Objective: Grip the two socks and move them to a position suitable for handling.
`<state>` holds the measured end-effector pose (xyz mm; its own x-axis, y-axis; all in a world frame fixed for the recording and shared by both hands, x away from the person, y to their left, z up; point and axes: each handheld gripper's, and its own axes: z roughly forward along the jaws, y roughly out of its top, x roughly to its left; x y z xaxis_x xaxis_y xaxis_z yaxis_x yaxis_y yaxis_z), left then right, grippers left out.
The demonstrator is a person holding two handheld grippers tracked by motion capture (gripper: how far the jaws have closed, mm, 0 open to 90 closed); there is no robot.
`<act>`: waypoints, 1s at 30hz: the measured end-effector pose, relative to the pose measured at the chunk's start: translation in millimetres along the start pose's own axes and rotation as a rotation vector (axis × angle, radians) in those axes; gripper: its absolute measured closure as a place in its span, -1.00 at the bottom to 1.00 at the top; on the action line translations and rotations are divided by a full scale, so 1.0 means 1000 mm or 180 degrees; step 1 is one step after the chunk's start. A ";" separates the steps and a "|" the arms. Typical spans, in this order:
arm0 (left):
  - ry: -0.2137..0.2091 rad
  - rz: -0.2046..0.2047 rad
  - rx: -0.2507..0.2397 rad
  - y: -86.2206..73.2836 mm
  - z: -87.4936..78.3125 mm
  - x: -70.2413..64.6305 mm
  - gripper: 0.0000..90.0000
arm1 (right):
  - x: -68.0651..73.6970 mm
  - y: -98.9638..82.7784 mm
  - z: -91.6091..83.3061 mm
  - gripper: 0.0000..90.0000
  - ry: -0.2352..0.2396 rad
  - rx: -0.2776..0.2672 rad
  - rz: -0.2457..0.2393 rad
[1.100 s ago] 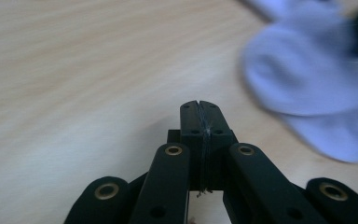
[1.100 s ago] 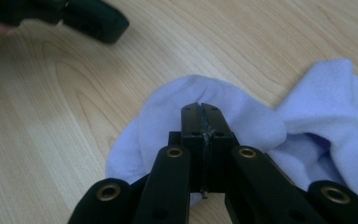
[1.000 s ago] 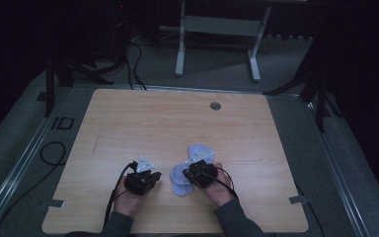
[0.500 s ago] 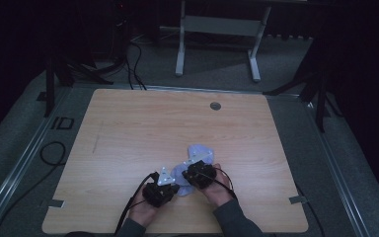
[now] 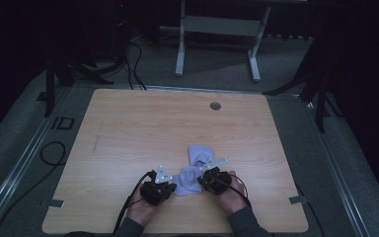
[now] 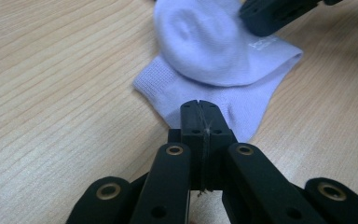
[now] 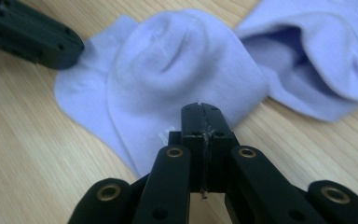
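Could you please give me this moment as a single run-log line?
left gripper: shut at near sock edge | right gripper: shut at same sock | second sock: beside | table

Right gripper (image 7: 200, 109) fingers pressed together at a lilac sock's (image 7: 168, 84) edge — second sock (image 7: 317, 60) beside it.

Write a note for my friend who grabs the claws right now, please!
Left claw: jaws together at the near edge of the folded sock.
Right claw: jaws together at that sock's opposite edge.
Second sock lies loose just beyond, touching the first.
Done: one sock looks folded over itself.
Left, probably: finish that fold, then deal with the second sock.
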<state>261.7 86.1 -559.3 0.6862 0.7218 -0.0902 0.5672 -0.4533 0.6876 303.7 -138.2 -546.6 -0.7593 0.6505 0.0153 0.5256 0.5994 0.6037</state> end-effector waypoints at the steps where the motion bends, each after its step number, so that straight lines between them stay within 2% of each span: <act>1: 0.0007 0.0004 -0.0003 0.000 0.000 0.000 1.00 | -0.001 -0.001 -0.001 0.99 -0.0009 0.0005 0.0003; 7: 0.0016 -0.0003 -0.0012 0.000 0.000 0.000 1.00 | -0.001 0.000 -0.003 0.98 -0.0114 0.0034 0.0006; 10: 0.0011 -0.0007 -0.0022 -0.001 0.000 0.000 1.00 | 0.002 0.007 -0.006 0.96 -0.0055 -0.0095 0.0016; 15: 0.0003 -0.0024 -0.0039 -0.001 0.000 0.000 1.00 | 0.015 0.029 -0.007 0.90 0.0033 -0.0211 -0.0129; 20: 0.0012 -0.0014 -0.0039 -0.001 0.000 -0.001 1.00 | 0.028 0.046 0.006 0.83 0.0094 -0.0203 -0.0259; 23: 0.0010 -0.0011 -0.0041 -0.001 0.000 -0.001 1.00 | 0.033 0.052 0.015 0.77 0.0123 -0.0170 -0.0278; 27: 0.0019 -0.0001 -0.0038 -0.001 0.000 -0.001 1.00 | 0.031 0.055 0.027 0.72 0.0182 -0.0103 -0.0191; 30: 0.0015 -0.0007 -0.0040 -0.001 0.000 -0.001 1.00 | 0.029 0.054 0.036 0.59 0.0217 -0.0015 -0.0103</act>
<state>260.5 85.7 -560.2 0.6828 0.7252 -0.0884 0.5629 -0.4451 0.6964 323.5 -70.1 -541.9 -0.8005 0.5973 0.0499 0.4986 0.6174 0.6085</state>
